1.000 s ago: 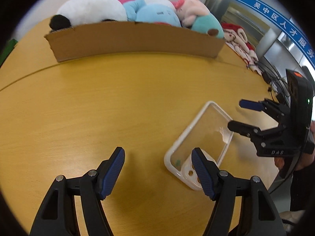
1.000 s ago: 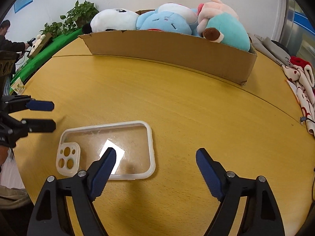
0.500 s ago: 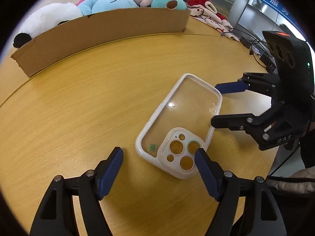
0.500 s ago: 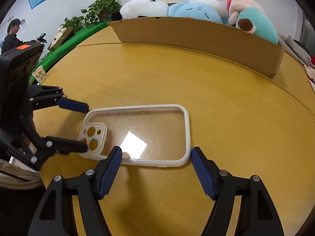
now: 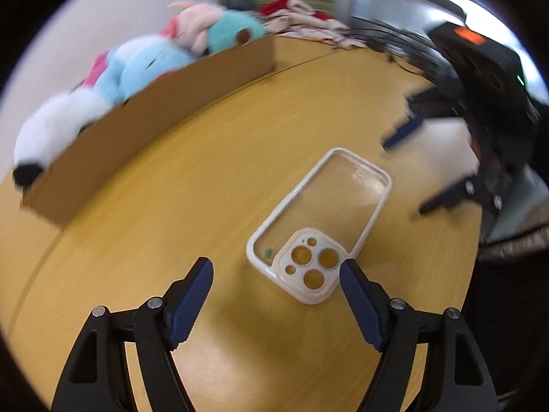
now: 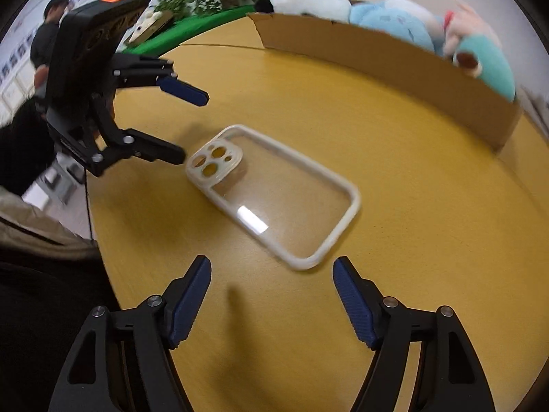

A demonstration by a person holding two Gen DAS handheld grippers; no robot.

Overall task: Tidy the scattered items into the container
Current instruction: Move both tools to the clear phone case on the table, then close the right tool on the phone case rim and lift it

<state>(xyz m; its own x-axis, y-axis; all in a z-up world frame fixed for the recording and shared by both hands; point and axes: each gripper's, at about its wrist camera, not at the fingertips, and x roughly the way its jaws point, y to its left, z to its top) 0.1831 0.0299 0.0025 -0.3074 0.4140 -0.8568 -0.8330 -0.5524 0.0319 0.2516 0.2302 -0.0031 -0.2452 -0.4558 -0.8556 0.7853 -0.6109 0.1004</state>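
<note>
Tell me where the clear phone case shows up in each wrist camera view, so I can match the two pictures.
Left wrist: phone case right of centre, camera-cutout end nearest the left gripper.
Right wrist: phone case near centre, cutout end far left.
Shared landmark: cardboard box of plush toys behind it.

A round yellow wooden bench [image 6: 394, 158] carries a clear phone case [image 6: 274, 195] lying flat near its edge and a long cardboard box [image 6: 384, 58] of plush toys farther back.
</note>
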